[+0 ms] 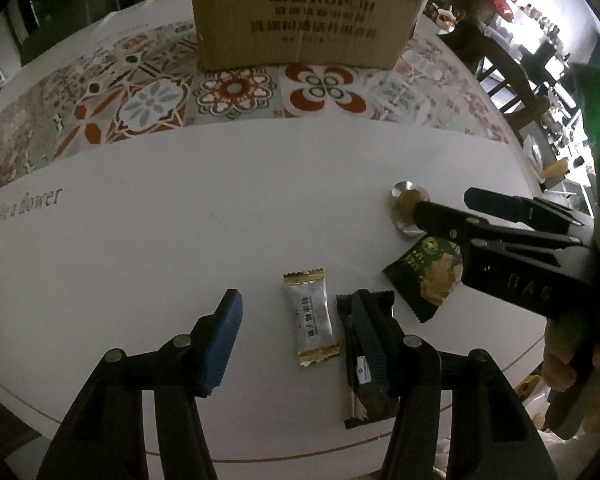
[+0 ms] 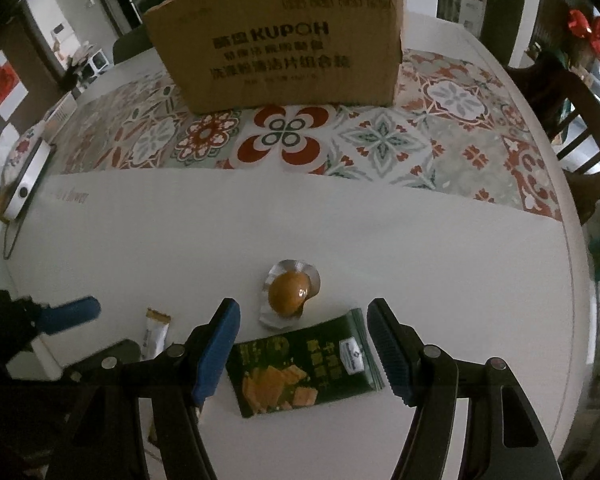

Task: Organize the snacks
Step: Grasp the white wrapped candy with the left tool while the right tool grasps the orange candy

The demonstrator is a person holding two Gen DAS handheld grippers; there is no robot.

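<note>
A white-and-gold snack packet [image 1: 310, 318] lies on the white table between the fingers of my left gripper [image 1: 296, 300], which stands open and clear of it. Its right finger [image 1: 370, 340] hangs over a black bar packet [image 1: 366, 396]. My right gripper [image 2: 302, 312] is open astride a dark green cracker packet [image 2: 304, 364] without pressing it. Just beyond lies a sealed brown egg [image 2: 288, 292]. A cardboard box [image 2: 280, 44] stands at the back on the patterned cloth. In the left wrist view the right gripper [image 1: 444, 200] reaches over the green packet [image 1: 424, 280] and the egg [image 1: 404, 204].
A patterned tile-print cloth [image 2: 400, 140] crosses the round table [image 2: 460, 260] in front of the box. A white device [image 2: 20, 176] sits at the table's left edge. A dark wooden chair [image 2: 580, 128] stands off the right side. The table rim curves close at the right.
</note>
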